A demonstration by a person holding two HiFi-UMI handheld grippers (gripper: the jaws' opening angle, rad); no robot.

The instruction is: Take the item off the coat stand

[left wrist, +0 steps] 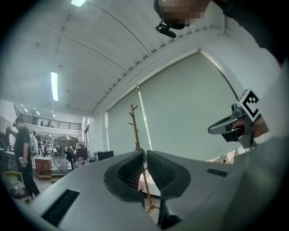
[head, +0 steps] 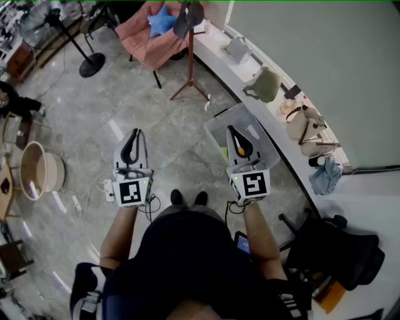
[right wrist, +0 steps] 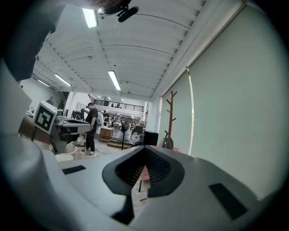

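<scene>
Jaws on both grippers are sitting clenched, with nothing caught between them. In its own view I am seeing the pads of the left gripper [head: 135, 134] meeting at the tips, and the pads of the right gripper [head: 232, 131] are doing the same in its view. I am holding the two grippers level and side by side, both pointing toward the coat stand [head: 190, 62] and both well short of it.

The coat stand is standing on the grey floor [head: 156, 125] on its spread wooden feet. A dark cap [head: 187, 17] is hanging on its pole, and neither gripper is touching it. In the right gripper view the upper pegs of the stand are showing bare, with the cap lower down on the pole.

Just behind the stand, a pink armchair [head: 147, 37] is holding a blue cushion [head: 161, 22]. To the left of the stand and apart from it, a black floor fan [head: 92, 64] is standing on its round base. To the right of the stand, a white counter [head: 219, 56] is curving along the wall, carrying a green bag [head: 265, 84] and, farther from the stand, a beige bag [head: 303, 125]. Between the stand and me, a clear plastic box [head: 215, 128] is lying on the floor under the right gripper.
</scene>
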